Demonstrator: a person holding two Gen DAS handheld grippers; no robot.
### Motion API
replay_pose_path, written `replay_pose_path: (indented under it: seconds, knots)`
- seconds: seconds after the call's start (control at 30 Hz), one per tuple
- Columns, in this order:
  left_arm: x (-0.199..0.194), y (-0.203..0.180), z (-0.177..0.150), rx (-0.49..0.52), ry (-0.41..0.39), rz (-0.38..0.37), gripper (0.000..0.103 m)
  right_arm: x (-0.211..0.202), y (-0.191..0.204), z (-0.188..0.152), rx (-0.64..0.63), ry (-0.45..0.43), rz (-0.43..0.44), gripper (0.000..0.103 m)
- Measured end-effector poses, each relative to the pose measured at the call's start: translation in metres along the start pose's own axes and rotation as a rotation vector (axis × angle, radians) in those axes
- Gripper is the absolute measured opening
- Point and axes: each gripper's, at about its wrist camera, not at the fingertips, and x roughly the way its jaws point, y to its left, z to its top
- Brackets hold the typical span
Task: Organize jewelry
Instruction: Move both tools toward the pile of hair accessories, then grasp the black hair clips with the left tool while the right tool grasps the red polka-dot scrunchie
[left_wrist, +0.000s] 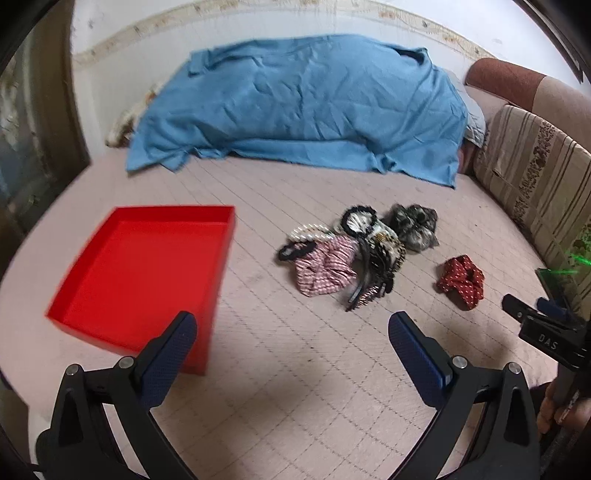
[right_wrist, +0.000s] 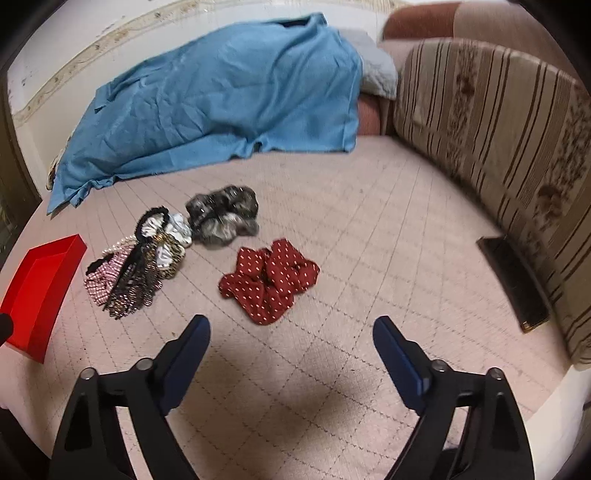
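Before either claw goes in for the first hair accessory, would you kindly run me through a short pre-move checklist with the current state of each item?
1. Right claw open with nothing between its fingers: ok.
2. Left claw open and holding nothing: ok.
3. Red tray in view with nothing in it, ready to receive items: ok.
4. Red polka-dot scrunchie lying apart from the pile, just ahead of the right claw: ok.
5. Pile of scrunchies, pearl strand and black hair clip separated for single picks: not ok, they overlap.
6. Anything hidden under the blue cloth: cannot tell.
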Motion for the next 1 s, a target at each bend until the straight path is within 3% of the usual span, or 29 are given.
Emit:
replay_pose_path:
  seconds: [0.07, 0.17, 0.4, 0.53, 0.73, 0.8, 0.87, 1.0]
  knots:
    - [0.013, -0.002, 0.003, 0.000, 0.037, -0.034, 0.087, 0.010, -0.005, 0.000, 0.012, 0.023, 0.036, 0.086]
    - [0.038, -0.008, 0.009, 0.018, 0.093, -0.069, 0.074, 0.025, -0.013, 0.002, 0.032, 0.049, 0.074, 0.081]
    - [0.076, -0.031, 0.023, 0.048, 0.137, -0.187, 0.073, 0.048, -0.016, 0.014, 0.043, 0.049, 0.112, 0.077]
    - [0.097, -0.052, 0.032, 0.095, 0.176, -0.240, 0.049, 0.066, -0.016, 0.022, 0.060, 0.063, 0.133, 0.072]
    - [0.129, -0.070, 0.039, 0.121, 0.221, -0.265, 0.043, 0.088, -0.012, 0.029, 0.066, 0.080, 0.133, 0.067]
    - [0.138, -0.073, 0.038, 0.121, 0.244, -0.273, 0.035, 0.093, -0.012, 0.029, 0.067, 0.086, 0.133, 0.065]
    - [0.144, -0.073, 0.037, 0.108, 0.260, -0.288, 0.029, 0.096, -0.011, 0.029, 0.067, 0.092, 0.134, 0.060]
    - [0.143, -0.071, 0.037, 0.081, 0.257, -0.303, 0.025, 0.100, -0.012, 0.028, 0.072, 0.101, 0.139, 0.035]
